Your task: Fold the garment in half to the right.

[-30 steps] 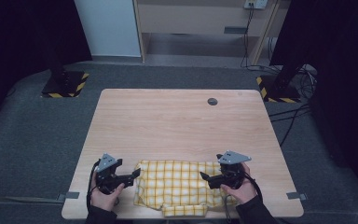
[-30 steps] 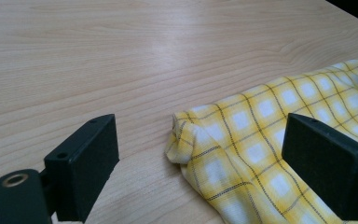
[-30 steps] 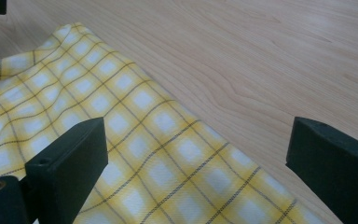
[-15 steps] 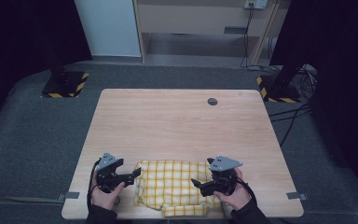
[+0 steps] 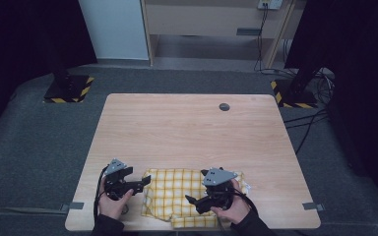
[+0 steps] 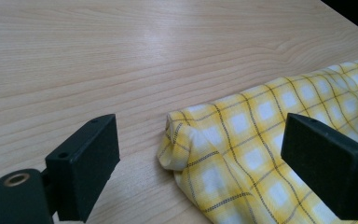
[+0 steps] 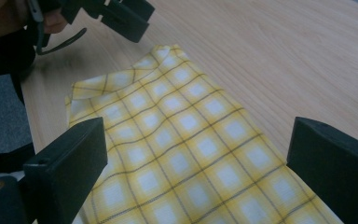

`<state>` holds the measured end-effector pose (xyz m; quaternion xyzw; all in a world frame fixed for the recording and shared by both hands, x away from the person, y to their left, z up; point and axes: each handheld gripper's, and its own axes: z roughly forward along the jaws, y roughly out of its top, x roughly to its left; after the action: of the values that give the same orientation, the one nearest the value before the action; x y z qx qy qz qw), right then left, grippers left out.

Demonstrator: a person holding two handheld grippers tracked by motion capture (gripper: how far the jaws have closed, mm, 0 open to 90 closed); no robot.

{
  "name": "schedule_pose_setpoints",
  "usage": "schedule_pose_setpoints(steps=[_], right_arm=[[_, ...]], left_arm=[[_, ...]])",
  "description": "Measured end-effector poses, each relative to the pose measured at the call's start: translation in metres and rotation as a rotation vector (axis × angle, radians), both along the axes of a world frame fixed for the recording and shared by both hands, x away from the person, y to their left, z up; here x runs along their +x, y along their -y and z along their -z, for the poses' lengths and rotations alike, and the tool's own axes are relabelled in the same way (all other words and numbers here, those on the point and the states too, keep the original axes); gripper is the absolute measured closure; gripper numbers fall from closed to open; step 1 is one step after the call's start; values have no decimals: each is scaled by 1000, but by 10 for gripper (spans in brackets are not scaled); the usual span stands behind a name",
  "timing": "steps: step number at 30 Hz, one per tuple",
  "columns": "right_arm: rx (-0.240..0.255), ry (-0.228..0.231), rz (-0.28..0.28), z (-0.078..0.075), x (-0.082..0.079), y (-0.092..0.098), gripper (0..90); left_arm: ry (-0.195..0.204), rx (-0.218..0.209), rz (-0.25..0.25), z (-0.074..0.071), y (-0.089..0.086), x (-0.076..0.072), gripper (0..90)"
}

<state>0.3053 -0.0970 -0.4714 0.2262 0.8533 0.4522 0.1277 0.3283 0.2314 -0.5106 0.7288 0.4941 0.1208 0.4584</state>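
- Now, starting at the left, we are holding the left claw (image 5: 145, 181) just beside the left edge of the yellow checked cloth (image 5: 177, 191), its jaws spread wide with nothing between the pads; in the left gripper view the cloth's rumpled corner (image 6: 177, 135) is lying just ahead of the gap.
- Moving to the middle, we are looking at the cloth lying folded near the front edge of the table (image 5: 187, 132), flat for the most part, with soft ripples along its left edge.
- We are judging it to be light, thin and limp: it will be sagging and unfolding as soon as one point lifts, and it will be sliding easily over the smooth wood.
- We are reckoning it is in no way fragile, so a firm pinch will be doing no harm, but a shallow one may be slipping off a single layer.
- Further right, we are hovering the right claw (image 5: 192, 201) over the cloth's right half, its jaws spread too, gripping nothing.
- We are thinking the best hold is at the corners or folded edges, one per claw, catching every layer so the fold is staying together.
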Motion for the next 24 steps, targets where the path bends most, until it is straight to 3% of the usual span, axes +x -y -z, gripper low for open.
schedule_pose_setpoints(steps=[11, 24], right_arm=[[-24, -9, -79, 10, -9, -32, 53], [-37, -17, -144, 19, -21, -60, 57]], left_arm=[[-11, -14, -5, 7, 7, 7, 118], [8, -27, 4, 14, 11, 15, 125]])
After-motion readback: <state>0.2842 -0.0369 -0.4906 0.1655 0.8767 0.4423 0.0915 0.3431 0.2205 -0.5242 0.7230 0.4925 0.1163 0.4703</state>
